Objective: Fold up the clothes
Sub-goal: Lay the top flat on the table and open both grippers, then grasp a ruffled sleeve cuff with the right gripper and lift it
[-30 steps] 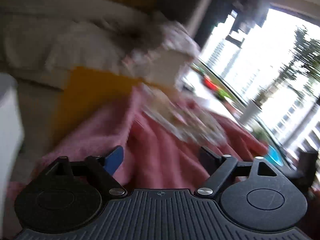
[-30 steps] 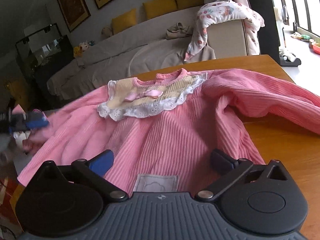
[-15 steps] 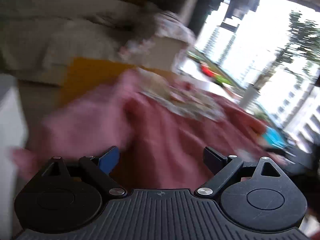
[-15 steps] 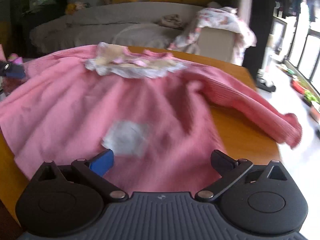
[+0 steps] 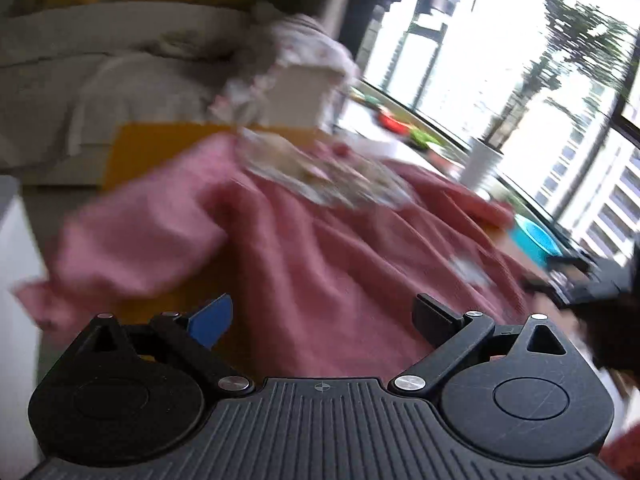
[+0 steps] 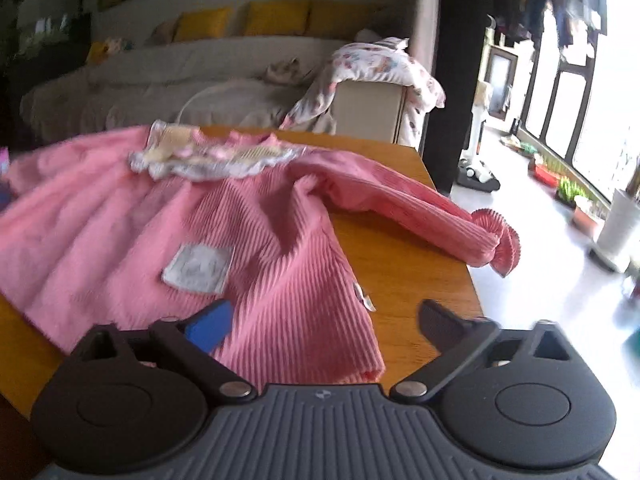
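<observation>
A pink ribbed dress (image 6: 260, 248) with a lace collar (image 6: 212, 160) and a grey patch (image 6: 198, 268) lies spread on the wooden table (image 6: 416, 264). Its right sleeve (image 6: 400, 208) stretches to the table's right edge and ends in a ruffled cuff. My right gripper (image 6: 324, 324) hovers over the hem's right corner; its jaws are closing but not pressing on the cloth. In the blurred left wrist view the same dress (image 5: 340, 264) fills the middle. My left gripper (image 5: 322, 320) hangs over its left side near the left sleeve (image 5: 136, 240), jaws opening with nothing gripped.
Behind the table stands a grey sofa (image 6: 160, 84) with yellow cushions. A floral garment (image 6: 380, 64) is draped over a beige box. To the right are tall windows, a white pot (image 6: 620, 224) and plants on the floor. The table's right edge drops off close to the cuff.
The right wrist view has swung right, from the collar toward the hem corner and right sleeve. The left wrist view has shifted over the dress's left side. The left jaws look wider, the right slightly narrower.
</observation>
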Action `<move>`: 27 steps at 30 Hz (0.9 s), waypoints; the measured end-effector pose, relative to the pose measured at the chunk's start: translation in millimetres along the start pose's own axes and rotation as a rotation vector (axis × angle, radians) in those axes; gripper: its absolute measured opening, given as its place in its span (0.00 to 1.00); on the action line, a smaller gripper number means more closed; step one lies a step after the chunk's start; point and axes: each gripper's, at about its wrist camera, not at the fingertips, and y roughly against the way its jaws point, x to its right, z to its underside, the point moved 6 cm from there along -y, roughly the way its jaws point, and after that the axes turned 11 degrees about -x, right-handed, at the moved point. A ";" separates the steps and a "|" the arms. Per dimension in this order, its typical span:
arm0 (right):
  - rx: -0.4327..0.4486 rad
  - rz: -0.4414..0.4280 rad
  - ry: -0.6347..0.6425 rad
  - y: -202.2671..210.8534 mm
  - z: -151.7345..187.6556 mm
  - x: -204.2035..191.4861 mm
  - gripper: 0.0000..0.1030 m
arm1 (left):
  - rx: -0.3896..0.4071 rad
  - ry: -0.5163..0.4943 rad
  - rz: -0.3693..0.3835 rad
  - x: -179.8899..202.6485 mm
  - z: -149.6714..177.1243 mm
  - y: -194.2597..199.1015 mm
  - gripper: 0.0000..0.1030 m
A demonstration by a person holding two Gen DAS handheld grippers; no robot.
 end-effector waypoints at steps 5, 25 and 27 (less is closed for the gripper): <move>0.000 -0.039 -0.206 -6.2 -1.1 29.3 0.50 | -0.013 0.021 0.044 10.7 17.1 -10.5 0.91; 0.157 -0.094 -0.277 -13.3 -33.7 15.3 0.69 | 0.201 0.725 0.210 -141.8 -26.7 -2.9 0.65; 0.152 -0.141 -0.304 -20.0 -41.6 10.6 0.70 | 0.198 0.703 0.127 -150.4 -39.3 -15.6 0.39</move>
